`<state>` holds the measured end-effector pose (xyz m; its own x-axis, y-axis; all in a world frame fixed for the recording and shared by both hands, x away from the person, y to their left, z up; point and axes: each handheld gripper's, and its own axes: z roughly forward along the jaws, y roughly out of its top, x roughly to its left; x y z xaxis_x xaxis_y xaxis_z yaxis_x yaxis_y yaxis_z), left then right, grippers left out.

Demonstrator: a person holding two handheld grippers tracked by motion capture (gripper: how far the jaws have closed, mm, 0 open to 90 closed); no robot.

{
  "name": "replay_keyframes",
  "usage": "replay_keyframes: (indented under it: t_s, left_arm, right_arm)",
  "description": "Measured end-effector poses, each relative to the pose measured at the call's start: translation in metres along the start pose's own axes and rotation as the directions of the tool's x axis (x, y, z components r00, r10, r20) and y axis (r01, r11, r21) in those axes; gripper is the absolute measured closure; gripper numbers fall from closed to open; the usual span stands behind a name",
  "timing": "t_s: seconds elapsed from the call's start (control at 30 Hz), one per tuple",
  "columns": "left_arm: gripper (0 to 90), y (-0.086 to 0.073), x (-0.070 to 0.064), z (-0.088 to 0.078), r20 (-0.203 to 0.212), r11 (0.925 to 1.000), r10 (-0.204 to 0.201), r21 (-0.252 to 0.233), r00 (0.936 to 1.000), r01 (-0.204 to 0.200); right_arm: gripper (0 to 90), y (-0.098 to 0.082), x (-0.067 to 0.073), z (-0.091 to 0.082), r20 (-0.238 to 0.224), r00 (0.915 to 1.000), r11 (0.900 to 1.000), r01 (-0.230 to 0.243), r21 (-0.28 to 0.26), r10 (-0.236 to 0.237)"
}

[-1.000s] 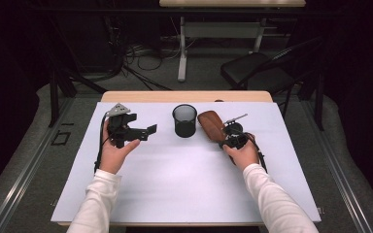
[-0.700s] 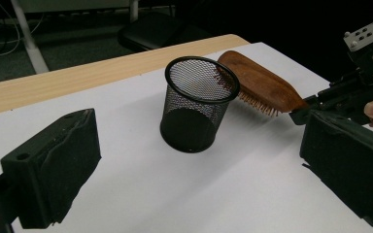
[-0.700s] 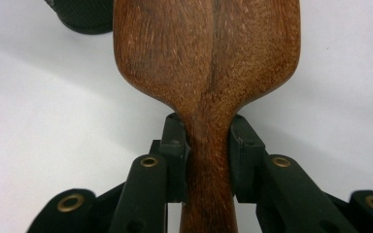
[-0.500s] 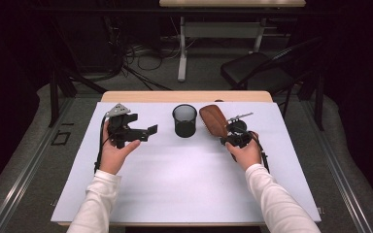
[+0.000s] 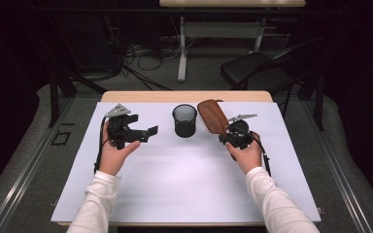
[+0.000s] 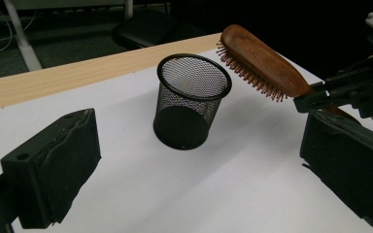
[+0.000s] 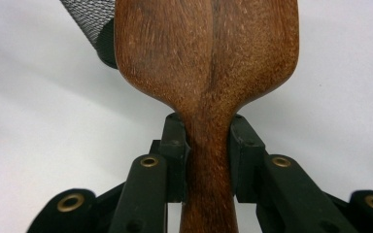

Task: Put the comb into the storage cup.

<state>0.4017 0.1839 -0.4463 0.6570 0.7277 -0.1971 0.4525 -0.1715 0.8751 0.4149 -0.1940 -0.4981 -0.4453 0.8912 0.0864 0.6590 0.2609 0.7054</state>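
Carry step in hand: wooden hairbrush (image 5: pixel 212 116) clamped by the handle in right gripper (image 5: pixel 234 137), lifted off the white table cover (image 5: pixel 184 194), head tilted toward the black mesh cup (image 5: pixel 184 120) and just beside its rim. Not in the cup yet.

Right gripper view: jaws pinched tight on the handle neck of the hairbrush (image 7: pixel 209 97), smooth wood back facing camera, bit of mesh cup (image 7: pixel 94 24) at upper left. Grip looks centred, no visible slip.

Left gripper (image 5: pixel 141 132) idle, jaws spread wide, nothing between them, well left of the cup.

Left gripper view adds what the others lack: bristles (image 6: pixel 250 73) pointing down and toward the cup mouth (image 6: pixel 194 76), brush head above rim height, off to the side.

Next move, as judged: bring the head over the opening, tip the brush more upright, lower it in, then release. Risk: light cup tipping if the head clips the rim; left gripper free to steady it.
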Motion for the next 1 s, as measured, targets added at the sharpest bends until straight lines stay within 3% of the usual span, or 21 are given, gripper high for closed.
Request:
replay_keyframes:
  t_s: [0.6, 1.0]
  left_arm:
    - [1.0, 0.000, -0.010, -0.005, 0.046, 1.0000, -0.002, -0.001, 0.9989, 0.002]
    - [1.0, -0.001, -0.012, -0.005, 0.064, 0.9999, -0.012, 0.003, 0.9978, 0.012]
  right_arm:
    - [72.1, -0.003, 0.001, -0.037, -0.039, 0.9982, 0.990, 0.040, -0.132, -0.045]
    - [72.0, -0.008, 0.012, -0.049, -0.072, 0.9946, 0.980, 0.059, -0.192, -0.074]
